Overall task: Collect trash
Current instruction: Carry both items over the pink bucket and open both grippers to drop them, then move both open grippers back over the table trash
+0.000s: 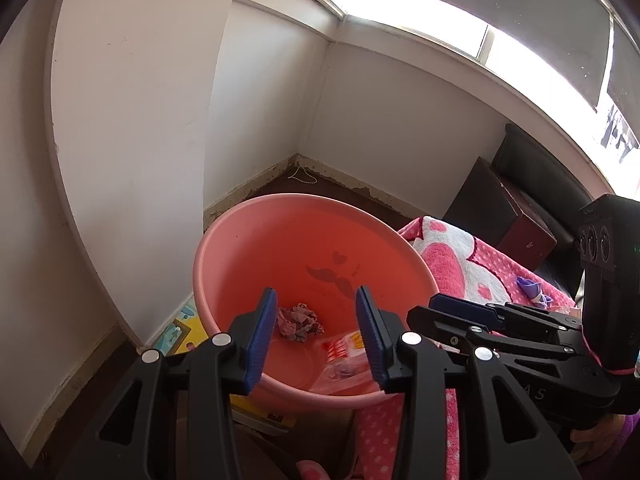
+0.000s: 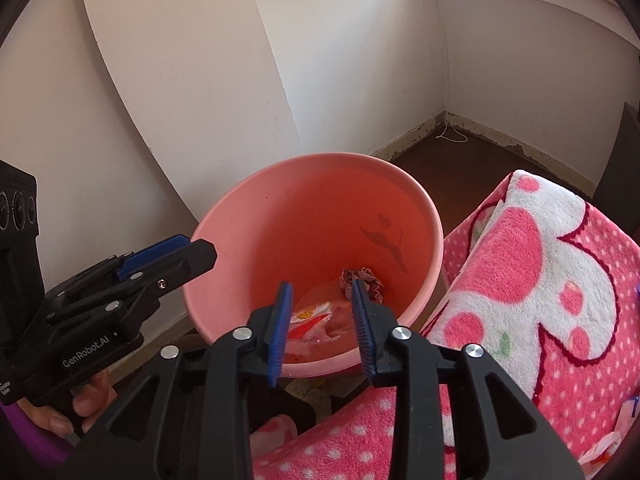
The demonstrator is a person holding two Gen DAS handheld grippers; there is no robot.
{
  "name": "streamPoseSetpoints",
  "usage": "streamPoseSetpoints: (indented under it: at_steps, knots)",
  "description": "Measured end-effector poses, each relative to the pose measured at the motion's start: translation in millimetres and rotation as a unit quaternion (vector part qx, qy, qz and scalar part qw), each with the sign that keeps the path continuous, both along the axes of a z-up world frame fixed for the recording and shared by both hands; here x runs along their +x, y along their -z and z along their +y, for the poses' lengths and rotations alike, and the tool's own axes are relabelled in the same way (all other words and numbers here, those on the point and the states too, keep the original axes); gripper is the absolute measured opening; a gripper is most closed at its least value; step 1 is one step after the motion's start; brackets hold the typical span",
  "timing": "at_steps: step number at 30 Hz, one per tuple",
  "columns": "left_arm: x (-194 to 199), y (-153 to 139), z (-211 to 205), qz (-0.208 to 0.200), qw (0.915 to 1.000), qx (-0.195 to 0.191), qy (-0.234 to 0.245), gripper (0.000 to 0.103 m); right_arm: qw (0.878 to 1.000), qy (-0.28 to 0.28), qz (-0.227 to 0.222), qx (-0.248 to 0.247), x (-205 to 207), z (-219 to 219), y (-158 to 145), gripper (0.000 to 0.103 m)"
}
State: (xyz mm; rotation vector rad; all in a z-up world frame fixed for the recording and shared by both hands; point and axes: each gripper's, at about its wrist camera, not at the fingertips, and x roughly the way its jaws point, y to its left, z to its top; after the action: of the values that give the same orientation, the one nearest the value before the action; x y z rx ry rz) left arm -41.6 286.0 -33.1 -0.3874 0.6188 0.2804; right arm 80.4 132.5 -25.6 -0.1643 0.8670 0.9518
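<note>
The left gripper (image 1: 316, 336) hangs over a pink bucket (image 1: 224, 240). Its jaws stand apart and nothing is between the blue pads. The right gripper (image 2: 322, 328) hangs over the same bucket too. Its jaws are also apart and empty.

Down inside the bucket, past the tips of both sets of jaws, lie two bits of trash. One is a crumpled paper ball (image 1: 298, 322). In the left wrist view it sits just ahead of the left jaw. The other is a clear plastic wrapper (image 1: 344, 360) with red and orange print. It lies right under the jaws, touching the bucket floor. It looks a bit blurry, so it may only just be landing there.

So part of the job looks done: two pieces are in the bucket.

More is left. To the right of the jaws there is a pink fluffy blanket (image 2: 552, 280) with white dots. A small purple scrap (image 1: 532, 286) lies on it, well apart from the bucket. In the right wrist view, a few more small pieces of wrapper (image 2: 608, 440) sit at the far right edge of the blanket. They are too small to tell what they are. These likely need to go into the bucket next.
</note>
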Motion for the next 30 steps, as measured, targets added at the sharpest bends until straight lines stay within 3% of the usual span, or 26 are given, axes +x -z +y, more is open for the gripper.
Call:
streamPoseSetpoints:
  at_steps: [8,12,20,23,30]
  knots:
    - [0.2,-13.6,-11.3,-0.01,0.9999,0.009,0.009,0.04,1.0,0.012,-0.015,0.014,-5.5,-19.5,-10.2,0.033]
    - [4.9,-21.6,-26.3,-0.024,0.9992,0.018,0.025,0.046,0.999,0.022,-0.035,0.022,-13.0,-37.4,-19.5,0.033]
    - [17.4,-35.1,-68.5,-0.042,0.9952,0.035,0.082,0.046,0.995,0.059,-0.07,0.038,-24.5,-86.5,-39.8,0.033]
    - [24.8,-36.1,-86.4,-0.043,0.9929,0.035,0.105,0.046,0.993,0.076,-0.079,0.038,-28.9,-107.2,-44.4,0.043]
    - [44.1,-36.0,-131.3,-0.042,0.9857,0.031,0.16,0.046,0.986,0.125,-0.103,0.026,-31.0,-161.2,-40.3,0.044]
